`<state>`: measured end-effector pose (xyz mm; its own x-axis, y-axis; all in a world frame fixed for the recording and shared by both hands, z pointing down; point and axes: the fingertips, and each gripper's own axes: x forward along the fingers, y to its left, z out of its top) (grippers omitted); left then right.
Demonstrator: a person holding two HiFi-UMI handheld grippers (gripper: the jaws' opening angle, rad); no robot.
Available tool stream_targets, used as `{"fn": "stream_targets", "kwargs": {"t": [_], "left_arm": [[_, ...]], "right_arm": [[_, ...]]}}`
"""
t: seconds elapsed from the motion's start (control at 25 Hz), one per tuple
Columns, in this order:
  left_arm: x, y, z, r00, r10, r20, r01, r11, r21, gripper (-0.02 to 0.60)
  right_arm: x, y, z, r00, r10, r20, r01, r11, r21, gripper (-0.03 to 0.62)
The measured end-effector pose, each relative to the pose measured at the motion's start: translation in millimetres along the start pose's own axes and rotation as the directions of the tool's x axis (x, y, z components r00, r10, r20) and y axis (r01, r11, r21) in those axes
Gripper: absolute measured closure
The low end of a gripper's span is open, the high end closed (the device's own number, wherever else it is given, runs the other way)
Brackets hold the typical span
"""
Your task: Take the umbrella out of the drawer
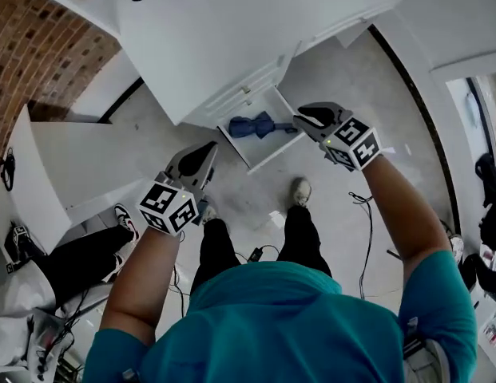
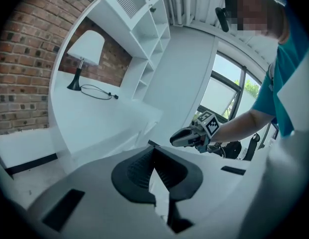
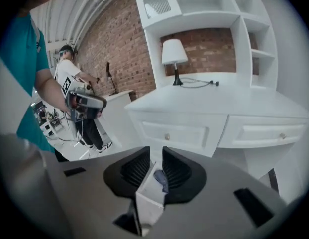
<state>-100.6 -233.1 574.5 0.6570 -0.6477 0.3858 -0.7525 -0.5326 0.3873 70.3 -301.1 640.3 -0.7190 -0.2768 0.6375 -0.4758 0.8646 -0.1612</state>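
folded blue umbrella point(image 1: 255, 124) lies flat in the open white drawer point(image 1: 273, 152)

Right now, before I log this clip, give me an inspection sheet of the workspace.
Surface: white desk, lamp on top; grey floor below.
Job's things: blue umbrella lies folded in the open drawer, untouched.
Clutter: loose gear at lower left, too small to tell.
Grippers: left gripper jaws together, empty; right gripper jaws slightly apart, empty, pointing at the drawer.
Cables: lamp cable on desk; black cables on floor by the feet.
Surroundings: brick wall; second person at left.
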Motion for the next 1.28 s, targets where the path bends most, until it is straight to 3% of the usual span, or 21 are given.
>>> {"fn": "stream_targets", "kwargs": {"t": [0.16, 0.36, 0.64, 0.88, 1.04, 1.28], "left_arm": [[40, 36, -67, 0.999, 0.006, -0.043, -0.007, 1.0, -0.006, 0.572], [94, 77, -146, 0.997, 0.008, -0.079, -0.01, 1.0, -0.017, 0.572], [150, 103, -246, 0.985, -0.038, -0.171, 0.042, 0.999, 0.023, 0.572], [172, 113, -297, 0.975, -0.057, -0.216, 0.066, 0.997, 0.032, 0.572], [177, 114, -310, 0.974, -0.069, -0.215, 0.076, 0.997, 0.028, 0.572], [178, 132, -322, 0.972, -0.077, -0.223, 0.085, 0.996, 0.026, 0.572]], "right_arm": [[91, -25, -87, 0.983, 0.036, -0.179, -0.055, 0.993, -0.1, 0.472], [191, -50, -208, 0.916, 0.043, -0.399, -0.149, 0.959, -0.239, 0.41], [303, -74, -327, 0.851, 0.021, -0.525, -0.224, 0.918, -0.327, 0.351], [366, -76, -391, 0.779, -0.012, -0.626, -0.31, 0.861, -0.402, 0.321], [399, -75, -390, 0.786, -0.029, -0.618, -0.309, 0.847, -0.433, 0.306], [439, -69, -425, 0.713, -0.075, -0.697, -0.363, 0.811, -0.458, 0.29]]}}
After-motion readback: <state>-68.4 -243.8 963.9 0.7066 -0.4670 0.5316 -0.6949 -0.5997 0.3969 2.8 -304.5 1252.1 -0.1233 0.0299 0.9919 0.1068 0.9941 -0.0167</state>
